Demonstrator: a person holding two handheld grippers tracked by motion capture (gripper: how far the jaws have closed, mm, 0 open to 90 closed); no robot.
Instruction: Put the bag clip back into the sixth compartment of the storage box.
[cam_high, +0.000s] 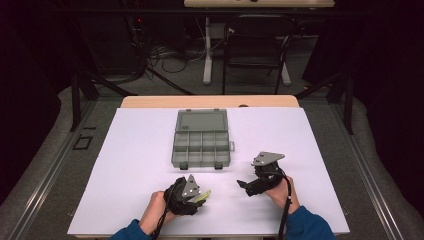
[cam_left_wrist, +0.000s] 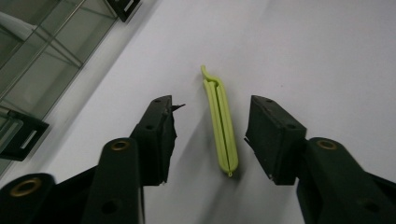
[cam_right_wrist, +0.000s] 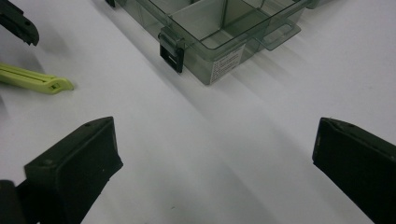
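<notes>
The left tongs (cam_left_wrist: 210, 135) straddle a slim lime-green clip (cam_left_wrist: 221, 126) that lies flat on the white surface (cam_left_wrist: 303, 51). In the left gripper view a strip of bare surface shows on each side of the clip, so the pads have no hold on it; the jaws stand part open, with the clip lengthwise between them, its hooked end pointing away from the hand. From the high view the same clip (cam_high: 202, 196) is little more than a pale sliver peeking out beside the left tongs (cam_high: 197, 197) near the front edge of the surface; the gap at the pads cannot be made out there.

The right tongs (cam_right_wrist: 215, 158) stand wide apart over bare surface with nothing between them. The right gripper view looks past them to a clear grey compartment box (cam_right_wrist: 224, 32), showing its black latch and a label on its wall, with one end of the clip (cam_right_wrist: 42, 81) at the left. The high view places that box (cam_high: 201, 140), lid open, mid-surface, well apart from both tongs, and the right tongs (cam_high: 250, 186) near the left ones
</notes>
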